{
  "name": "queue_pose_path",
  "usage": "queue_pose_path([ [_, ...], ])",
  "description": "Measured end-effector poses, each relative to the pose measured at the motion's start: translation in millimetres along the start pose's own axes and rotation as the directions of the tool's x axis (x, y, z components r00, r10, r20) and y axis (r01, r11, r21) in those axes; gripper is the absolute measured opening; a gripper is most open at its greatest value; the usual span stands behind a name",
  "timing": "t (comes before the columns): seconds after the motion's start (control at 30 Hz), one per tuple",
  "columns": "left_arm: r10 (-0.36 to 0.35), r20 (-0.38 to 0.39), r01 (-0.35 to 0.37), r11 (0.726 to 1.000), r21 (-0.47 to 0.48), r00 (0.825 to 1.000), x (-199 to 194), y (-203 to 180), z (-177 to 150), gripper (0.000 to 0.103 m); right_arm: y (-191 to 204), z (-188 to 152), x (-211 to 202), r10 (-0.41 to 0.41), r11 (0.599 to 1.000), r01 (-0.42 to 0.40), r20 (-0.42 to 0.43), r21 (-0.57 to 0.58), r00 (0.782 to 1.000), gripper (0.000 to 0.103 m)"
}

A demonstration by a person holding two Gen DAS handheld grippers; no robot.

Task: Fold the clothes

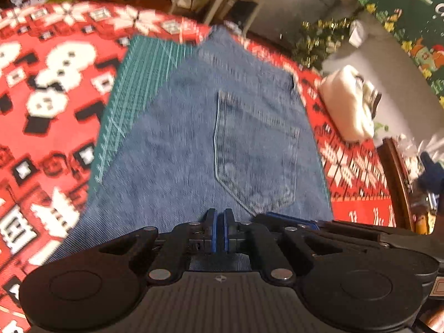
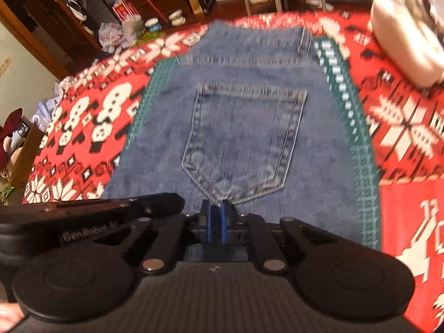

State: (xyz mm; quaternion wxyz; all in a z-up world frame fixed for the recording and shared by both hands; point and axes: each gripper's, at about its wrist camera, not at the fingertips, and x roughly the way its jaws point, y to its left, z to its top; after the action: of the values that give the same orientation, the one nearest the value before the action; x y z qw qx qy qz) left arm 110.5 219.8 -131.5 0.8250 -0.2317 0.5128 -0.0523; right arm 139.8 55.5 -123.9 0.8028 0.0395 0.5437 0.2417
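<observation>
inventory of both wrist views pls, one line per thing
jeans: 1, blue denim, back pocket up, flat on the mat
mat: 1, green with white grid, under the jeans
cloth: 1, red with white snowmen and snowflakes, covers the table
bag: 1, white, far right on the cloth
jars: 2, white, one with blue band, beyond the far edge
left tool: 1, black with blue pads, shut, at the jeans' near edge
right tool: 1, black with blue pads, shut, at the near edge below the pocket
</observation>
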Motion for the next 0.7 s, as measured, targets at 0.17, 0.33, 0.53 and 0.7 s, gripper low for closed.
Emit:
queue_pose_path([
  [0.17, -0.029, -0.021, 0.028, 0.998, -0.048, 0.999, 0, 8, -2, 0.005, -6, -7, 3, 0.014, 0.999, -0.013, -0.035, 0.036, 0.999, 0.005],
  [0.33, -0.055, -0.035, 0.053, 0.997, -0.049, 0.998, -8, 6, -7, 0.005, -16, -16, -4, 0.031, 0.996, -0.024, -0.085, 0.086, 0.996, 0.005],
  [0.53, -0.041, 0.002, 0.041, 0.999, 0.015, 0.999, -5, -7, -6, 0.005, -21, -6, -16, 0.002, 0.995, 0.000, -0.017, 0.101, 1.000, 0.010],
  [0.7, -0.010, -0.006, 0.010, 1.000, -0.006, 1.000, 2, 2, -4, 0.003, -50, 1, -16, -0.075, 0.984, 0.076, -0.013, 0.163, 0.997, 0.006],
])
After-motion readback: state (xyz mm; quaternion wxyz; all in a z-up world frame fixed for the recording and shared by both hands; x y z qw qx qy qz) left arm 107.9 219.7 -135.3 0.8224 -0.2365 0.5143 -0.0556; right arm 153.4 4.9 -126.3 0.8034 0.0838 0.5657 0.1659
